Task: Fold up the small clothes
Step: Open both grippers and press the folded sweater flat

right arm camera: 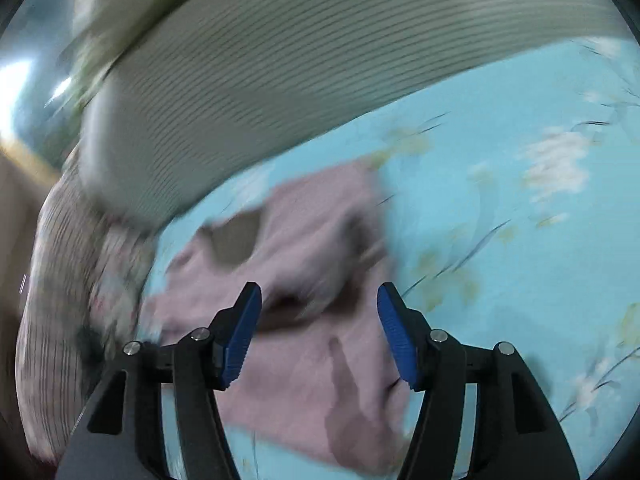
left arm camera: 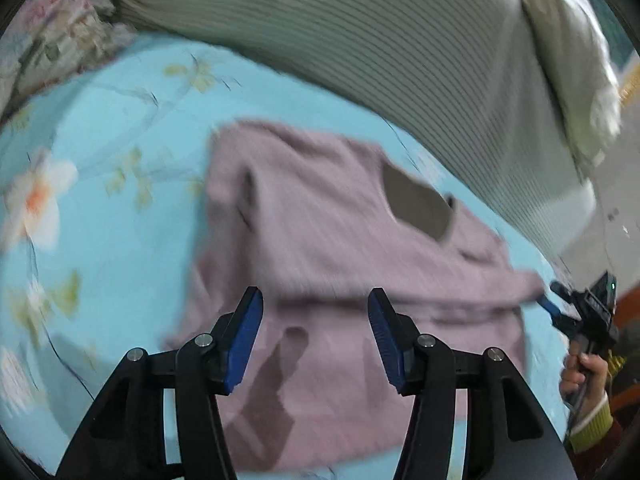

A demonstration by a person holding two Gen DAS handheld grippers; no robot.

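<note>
A small mauve knit garment (left arm camera: 332, 248) with a grey-brown patch (left arm camera: 416, 204) lies spread and rumpled on a light blue floral bedsheet (left arm camera: 112, 208). My left gripper (left arm camera: 316, 332) is open and empty, hovering above the garment's near edge. My right gripper (right arm camera: 319, 332) is open and empty above the same garment (right arm camera: 304, 280). In the left wrist view the right gripper (left arm camera: 560, 308) is at the garment's far right corner, held by a hand. Both views are motion-blurred.
A grey striped quilt (left arm camera: 380, 52) is piled along the far side of the bed, with a pale green pillow (left arm camera: 568, 48) on it. A floral fabric (left arm camera: 60, 28) lies at the far left. The bed's edge is at the right of the left wrist view.
</note>
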